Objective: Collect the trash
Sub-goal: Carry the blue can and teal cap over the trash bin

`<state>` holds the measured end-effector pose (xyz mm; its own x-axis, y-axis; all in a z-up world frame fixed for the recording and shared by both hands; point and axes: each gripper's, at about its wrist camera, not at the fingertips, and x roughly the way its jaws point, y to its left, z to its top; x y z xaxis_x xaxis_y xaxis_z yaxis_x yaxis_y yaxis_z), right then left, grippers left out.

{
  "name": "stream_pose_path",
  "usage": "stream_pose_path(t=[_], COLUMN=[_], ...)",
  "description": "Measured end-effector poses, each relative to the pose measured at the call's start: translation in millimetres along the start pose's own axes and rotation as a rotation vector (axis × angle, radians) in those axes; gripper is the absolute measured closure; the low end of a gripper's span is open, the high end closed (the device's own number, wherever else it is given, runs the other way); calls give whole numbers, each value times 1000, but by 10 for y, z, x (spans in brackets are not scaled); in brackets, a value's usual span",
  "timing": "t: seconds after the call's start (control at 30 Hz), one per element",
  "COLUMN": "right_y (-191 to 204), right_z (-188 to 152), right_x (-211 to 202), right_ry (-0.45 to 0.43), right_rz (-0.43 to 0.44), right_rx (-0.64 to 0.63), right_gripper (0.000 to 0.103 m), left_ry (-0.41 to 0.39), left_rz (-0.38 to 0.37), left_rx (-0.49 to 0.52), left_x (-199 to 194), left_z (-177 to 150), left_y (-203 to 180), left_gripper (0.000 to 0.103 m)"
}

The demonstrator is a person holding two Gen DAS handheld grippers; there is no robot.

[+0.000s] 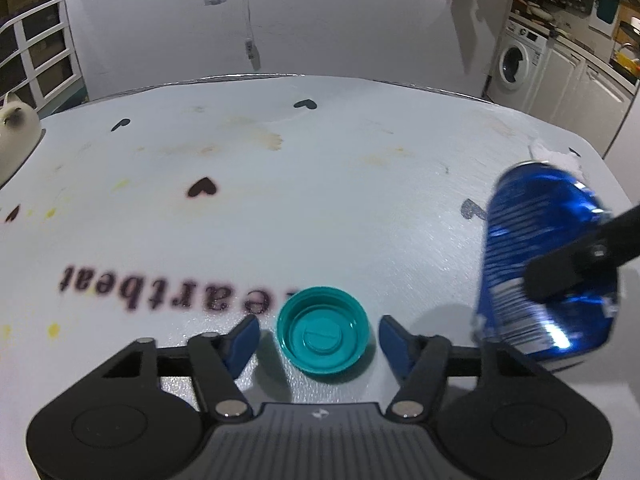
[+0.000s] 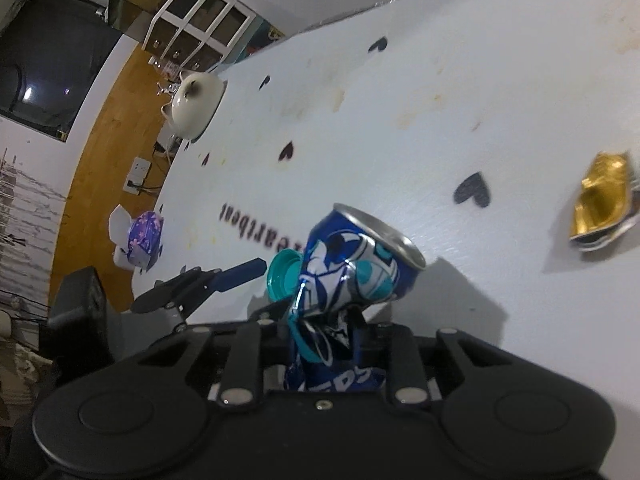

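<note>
Here the white heart-printed tablecloth (image 1: pixel 320 200) bears a teal cap (image 1: pixel 323 335) between the left claw's (image 1: pixel 318 338) parted pads, while the right claw (image 2: pixel 326 320) grips a blue can (image 2: pixel 352 272).

surface: white table (image 1: pixel 320 208), covered with a pale cloth that's got black hearts and upside-down "heartbeat" lettering printed on it
stains: brownish blotches toward the far side, a few yellow specks near the left edge
near edge: teal bottle cap (image 1: pixel 323 334) lying open side up, right by the lettering
right side: crumpled gold wrapper (image 2: pixel 602 202), well apart from the cap
far left corner: white teapot (image 2: pixel 196 106) sitting right at the edge
far right: scrap of white paper (image 1: pixel 556 158), kinda blurry
</note>
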<state>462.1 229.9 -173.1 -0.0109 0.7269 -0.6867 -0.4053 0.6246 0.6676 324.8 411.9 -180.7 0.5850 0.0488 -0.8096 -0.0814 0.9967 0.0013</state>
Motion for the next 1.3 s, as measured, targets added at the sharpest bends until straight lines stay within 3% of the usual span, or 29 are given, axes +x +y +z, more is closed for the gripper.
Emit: stream_pose_path(t=[0.07,0.27,0.67,1.3], right_y=[5,18,219,458], right_z=[-11,-121,-497,-1394], right_x=[-67,-229,-685,-1560], right_ry=[-13,-68,-242,-411], right_rz=[-18,-106,-279,-487], right_rx=[7,18,-46,-147], right_gripper=[78,78,78,78], left_ry=[-7,-24,-66,-116], left_rz=[10,2,-29,-77], left_rx=[-9,-26,-76,-56], left_x=[11,-87,-715,-1499], left_z=[-9,-14,31,-91], left_y=[-22,-117,-392,-1159], left_gripper=[53,53,53,53])
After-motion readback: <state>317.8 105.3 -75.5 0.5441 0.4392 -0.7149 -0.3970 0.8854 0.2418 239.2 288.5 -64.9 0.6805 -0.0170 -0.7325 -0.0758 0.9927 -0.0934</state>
